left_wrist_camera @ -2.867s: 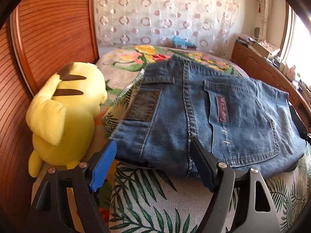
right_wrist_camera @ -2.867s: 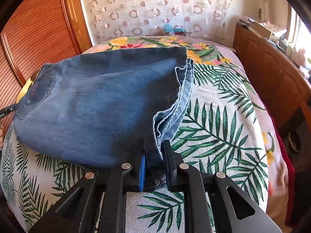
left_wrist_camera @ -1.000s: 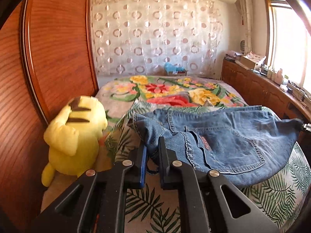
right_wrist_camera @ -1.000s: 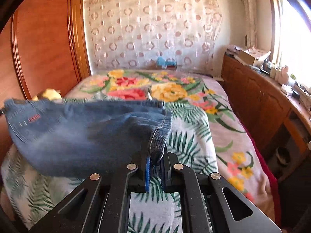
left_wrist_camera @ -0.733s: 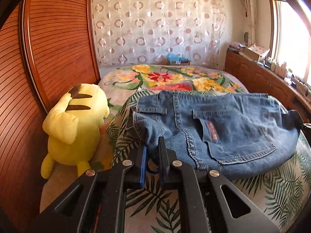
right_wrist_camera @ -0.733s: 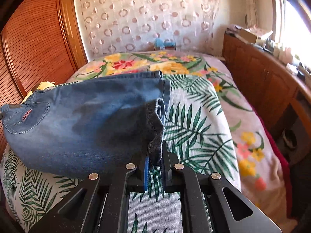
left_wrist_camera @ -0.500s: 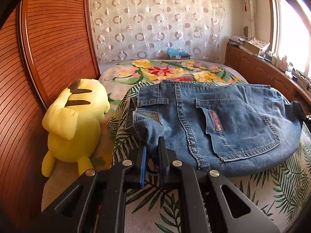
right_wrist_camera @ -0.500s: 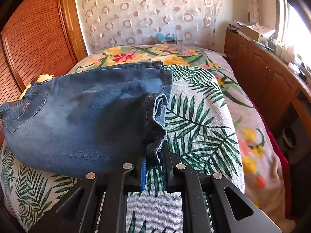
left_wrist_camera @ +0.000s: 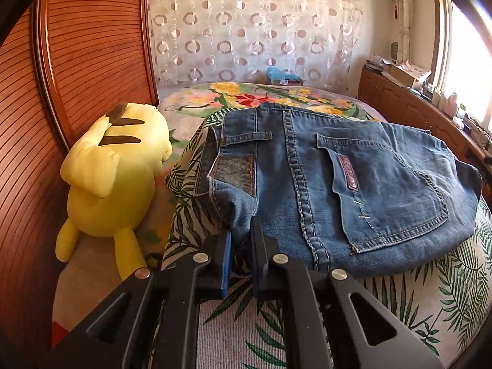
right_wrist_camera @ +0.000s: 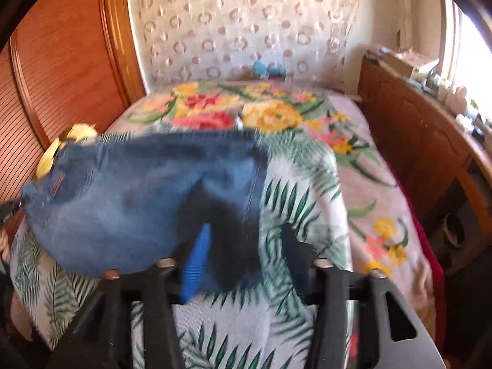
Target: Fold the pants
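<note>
soft, heavy folded jeans (left_wrist_camera: 353,184) on bed (left_wrist_camera: 430,307); left tool (left_wrist_camera: 241,246) clamped on waistband corner; right tool (right_wrist_camera: 243,255) just opened, hem released; best gripped at thick seams

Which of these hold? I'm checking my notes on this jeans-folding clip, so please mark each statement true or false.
1. The left gripper is shut on the jeans. True.
2. The right gripper pinches denim. False: its fingers stand apart, having just been opening, and press on nothing.
3. A yellow plush toy sits left of the jeans. True.
4. The jeans lie on a bare wooden floor. False: they lie on a leaf-print bedspread.
</note>
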`<state>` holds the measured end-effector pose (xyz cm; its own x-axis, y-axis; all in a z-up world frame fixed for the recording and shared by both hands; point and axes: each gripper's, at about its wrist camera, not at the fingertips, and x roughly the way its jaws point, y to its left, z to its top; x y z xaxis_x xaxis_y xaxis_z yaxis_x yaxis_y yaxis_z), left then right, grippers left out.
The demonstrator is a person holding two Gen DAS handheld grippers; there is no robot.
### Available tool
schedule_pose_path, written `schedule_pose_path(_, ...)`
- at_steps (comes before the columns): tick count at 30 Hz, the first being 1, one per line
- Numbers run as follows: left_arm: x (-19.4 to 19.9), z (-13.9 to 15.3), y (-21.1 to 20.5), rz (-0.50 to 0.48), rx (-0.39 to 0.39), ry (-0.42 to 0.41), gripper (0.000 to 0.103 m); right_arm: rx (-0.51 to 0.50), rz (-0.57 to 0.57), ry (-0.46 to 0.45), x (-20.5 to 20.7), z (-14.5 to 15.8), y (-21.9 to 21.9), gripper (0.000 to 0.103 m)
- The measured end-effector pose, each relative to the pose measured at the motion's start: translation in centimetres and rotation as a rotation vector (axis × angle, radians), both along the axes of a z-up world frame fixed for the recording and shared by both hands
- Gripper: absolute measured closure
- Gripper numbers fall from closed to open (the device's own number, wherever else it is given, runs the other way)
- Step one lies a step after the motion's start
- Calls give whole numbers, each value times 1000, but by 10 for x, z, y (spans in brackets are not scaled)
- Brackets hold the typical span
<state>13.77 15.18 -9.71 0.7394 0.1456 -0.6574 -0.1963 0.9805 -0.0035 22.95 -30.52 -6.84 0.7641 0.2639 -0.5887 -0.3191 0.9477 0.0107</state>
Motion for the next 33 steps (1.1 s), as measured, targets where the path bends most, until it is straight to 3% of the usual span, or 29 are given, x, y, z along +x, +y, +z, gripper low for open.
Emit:
schedule_pose_path(4, 2, -1, 0, -2, -1, 5, 92, 2, 14, 19, 50, 1, 15, 46)
schedule_pose_path(10, 3, -3, -2, 0, 7, 19, 92, -43, 23, 165, 139, -33, 47, 46)
schedule_pose_path(15, 5, -4, -2, -1, 5, 25, 92, -43, 37, 237, 172, -43, 55, 46)
schedule_pose_path(16, 5, -4, -2, -1, 5, 27, 92, -42, 44, 235, 176, -39, 56, 47)
schedule_pose_path(17, 5, -4, -3, -1, 7, 29, 92, -39, 63, 230, 176, -36, 59, 64)
schedule_pose_path(19, 6, -4, -4, 0, 14, 31, 92, -51, 100, 220, 177, -31, 63, 86)
schedule_pose_path(25, 4, -4, -7, 11, 28, 28, 92, -60, 104, 26, 159, 10, 71, 90)
schedule_pose_path(29, 4, -3, -8, 19, 30, 27, 92, -83, 50, -87, 161, 38, 84, 90)
schedule_pose_path(33, 4, -4, -7, 20, 28, 28, 92, -104, 5, -51, 178, 31, 96, 90)
